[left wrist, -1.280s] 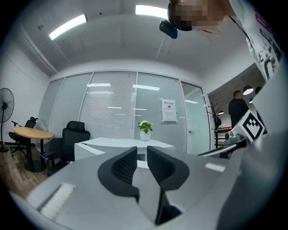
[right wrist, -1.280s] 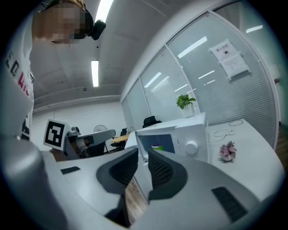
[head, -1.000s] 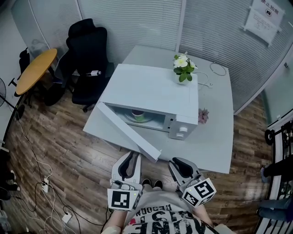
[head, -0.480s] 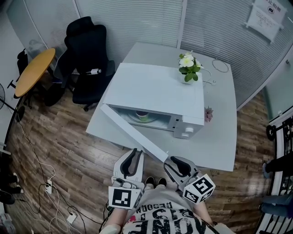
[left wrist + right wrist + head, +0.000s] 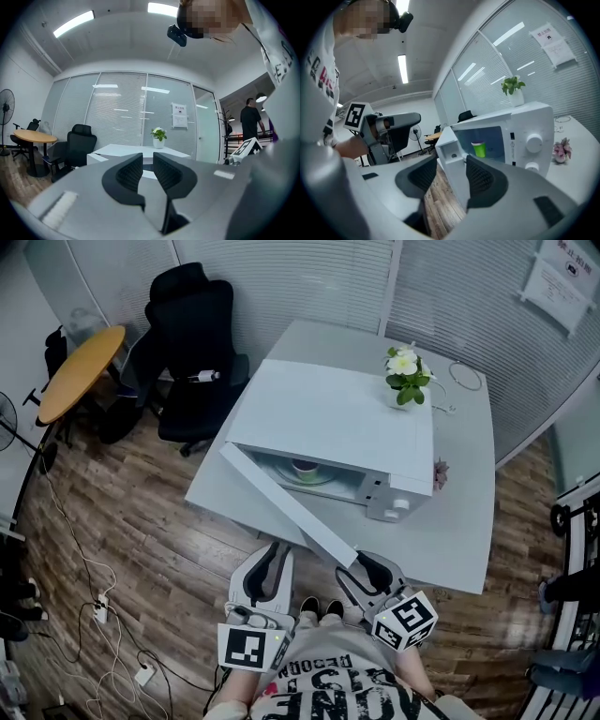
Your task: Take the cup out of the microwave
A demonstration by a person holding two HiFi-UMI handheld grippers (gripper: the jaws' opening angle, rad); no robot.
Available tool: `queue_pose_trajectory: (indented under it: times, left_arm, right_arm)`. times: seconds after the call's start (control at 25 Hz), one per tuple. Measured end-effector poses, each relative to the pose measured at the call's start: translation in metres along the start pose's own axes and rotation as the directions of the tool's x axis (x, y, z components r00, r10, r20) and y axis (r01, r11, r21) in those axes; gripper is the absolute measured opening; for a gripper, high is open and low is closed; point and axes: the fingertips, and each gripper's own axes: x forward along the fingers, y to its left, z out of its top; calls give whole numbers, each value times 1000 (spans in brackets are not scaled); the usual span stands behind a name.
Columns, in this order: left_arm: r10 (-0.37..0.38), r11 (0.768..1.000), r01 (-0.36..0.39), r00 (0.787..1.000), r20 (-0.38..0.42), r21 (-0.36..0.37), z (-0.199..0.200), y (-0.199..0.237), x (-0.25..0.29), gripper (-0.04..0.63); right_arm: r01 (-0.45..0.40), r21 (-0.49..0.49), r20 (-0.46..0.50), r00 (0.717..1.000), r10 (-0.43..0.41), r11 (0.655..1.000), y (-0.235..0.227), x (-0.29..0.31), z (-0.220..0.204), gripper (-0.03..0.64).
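A white microwave (image 5: 337,418) stands on the white table (image 5: 459,540), its door (image 5: 281,507) swung wide open towards me. Inside stands a green cup (image 5: 305,466), also seen in the right gripper view (image 5: 479,149). My right gripper (image 5: 364,566) is at the door's free end. Its jaws have just been opening and stand wide (image 5: 451,168), with the door's end edge (image 5: 450,152) between them and no pad pressing on it. My left gripper (image 5: 272,551) hangs left of the door, in front of the table, its fingers a narrow gap apart (image 5: 147,161) with nothing between them.
A potted plant (image 5: 406,376) and a cable (image 5: 467,376) sit on the table behind the microwave, a pink flower (image 5: 441,470) at its right side. A black office chair (image 5: 192,343) and a round wooden table (image 5: 80,371) stand left. Cables (image 5: 94,615) lie on the floor.
The right gripper's tips now sit at the door's free end, where a gap lay between them before. The left gripper has hardly shifted.
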Motion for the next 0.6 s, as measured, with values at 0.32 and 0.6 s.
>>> queue_pose_trajectory:
  times: [0.32, 0.6]
  left_arm:
    - [39, 999, -39, 999, 18, -11, 19, -4, -19, 78]
    - [53, 999, -53, 998, 31, 4, 60, -25, -33, 78]
  right_arm:
    - [-102, -4, -19, 995, 102, 995, 28, 5, -6, 169]
    - [-348, -20, -74, 936, 345, 937, 84, -1, -19, 167]
